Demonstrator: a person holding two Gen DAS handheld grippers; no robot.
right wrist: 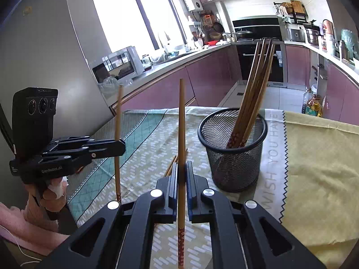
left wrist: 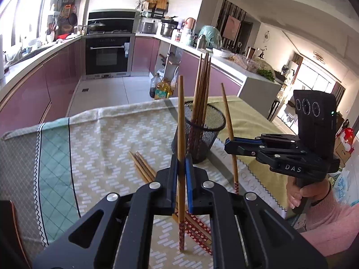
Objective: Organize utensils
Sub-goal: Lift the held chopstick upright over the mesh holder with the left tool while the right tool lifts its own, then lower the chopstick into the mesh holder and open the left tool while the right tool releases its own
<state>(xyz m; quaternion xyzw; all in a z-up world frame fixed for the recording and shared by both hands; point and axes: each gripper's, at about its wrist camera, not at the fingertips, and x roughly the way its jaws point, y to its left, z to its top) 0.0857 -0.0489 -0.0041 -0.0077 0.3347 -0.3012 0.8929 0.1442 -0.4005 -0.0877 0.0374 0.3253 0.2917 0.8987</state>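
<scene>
Upright chopsticks [left wrist: 202, 94] in mesh cup [left wrist: 202, 139]

Worktop [right wrist: 325, 179] covered by a patterned cloth [left wrist: 101, 134] beside a yellow cloth [right wrist: 318, 157]. On the cloths: one black mesh cup [right wrist: 235, 157] holding chopsticks, upright; loose chopsticks [left wrist: 143, 168] lying flat near the cup.

Both grippers black with blue finger pads and silver screws. Right gripper [left wrist: 231, 144] marked "DAS"; left gripper [right wrist: 120, 146] marked "GenRobot.AI", each topped by a three-lens camera box. Pink fuzzy sleeves [left wrist: 332, 222].
</scene>
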